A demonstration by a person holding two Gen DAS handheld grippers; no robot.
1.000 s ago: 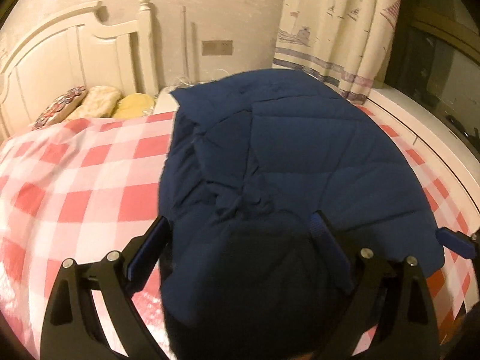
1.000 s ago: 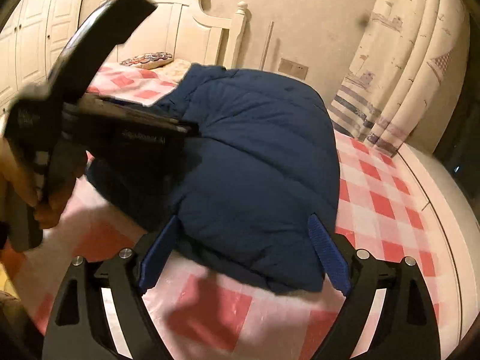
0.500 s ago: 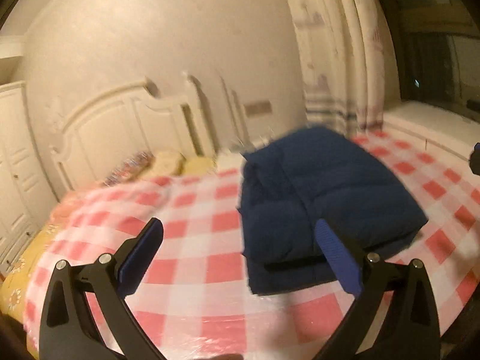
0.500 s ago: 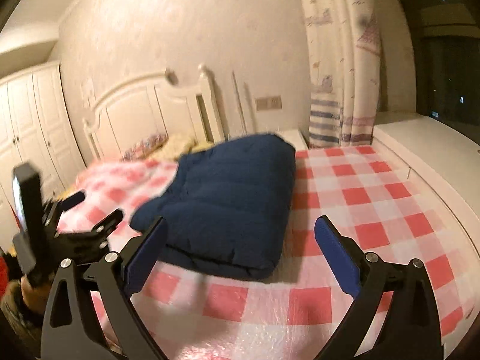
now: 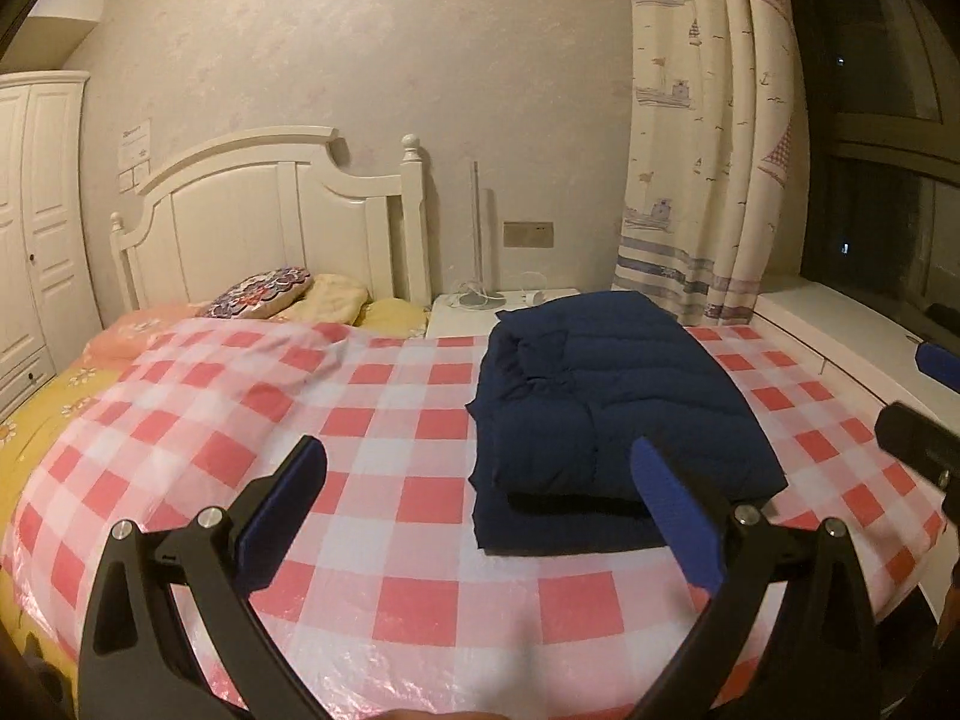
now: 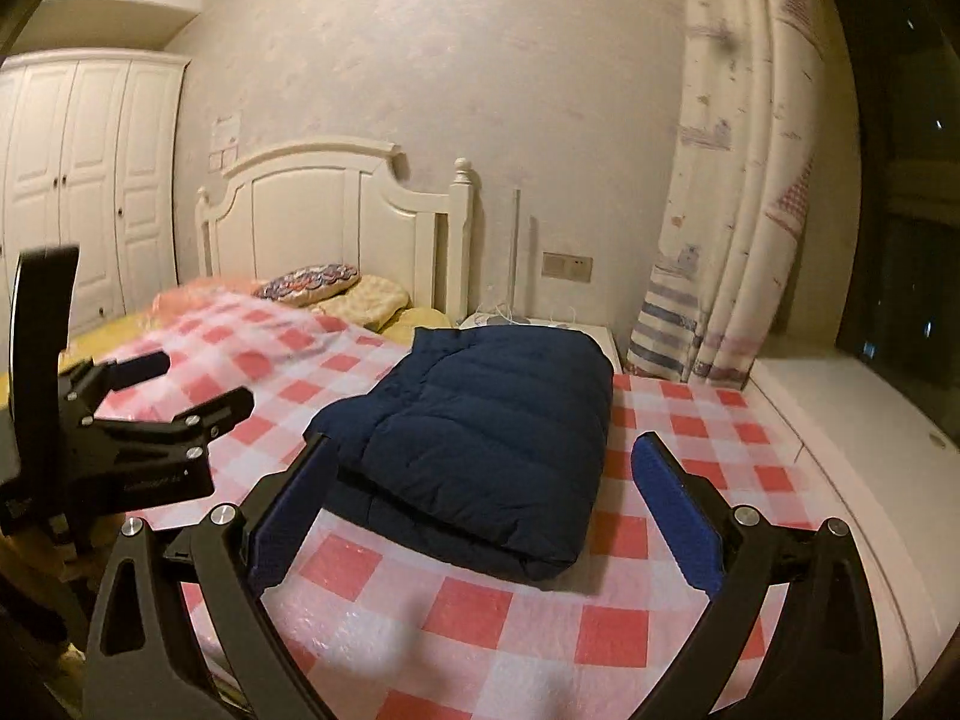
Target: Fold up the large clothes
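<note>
A navy padded jacket (image 5: 612, 408) lies folded in a thick rectangle on the red-and-white checked bed cover (image 5: 372, 420), toward the right side of the bed. In the right wrist view the same jacket (image 6: 492, 420) lies straight ahead. My left gripper (image 5: 480, 510) hangs open above the cover, short of the jacket and a little to its left, with nothing between its fingers. The right gripper (image 6: 483, 450) is open too and holds nothing, with the jacket beyond its blue pads (image 6: 678, 516). Each gripper shows in the other's view: the right gripper (image 5: 927, 399) at the right edge, the left gripper (image 6: 192, 381) at the left.
A white headboard (image 5: 270, 210) and several pillows (image 5: 282, 294) are at the far end of the bed. A white nightstand (image 5: 474, 312) stands beside it. A patterned curtain (image 5: 708, 180) and a white window ledge (image 5: 840, 336) run along the right. A white wardrobe (image 6: 90, 180) is at the left.
Both grippers have pulled back and up from the jacket, which filled both views a second ago. It now lies folded farther off. Both sets of jaws stand a little wider.
</note>
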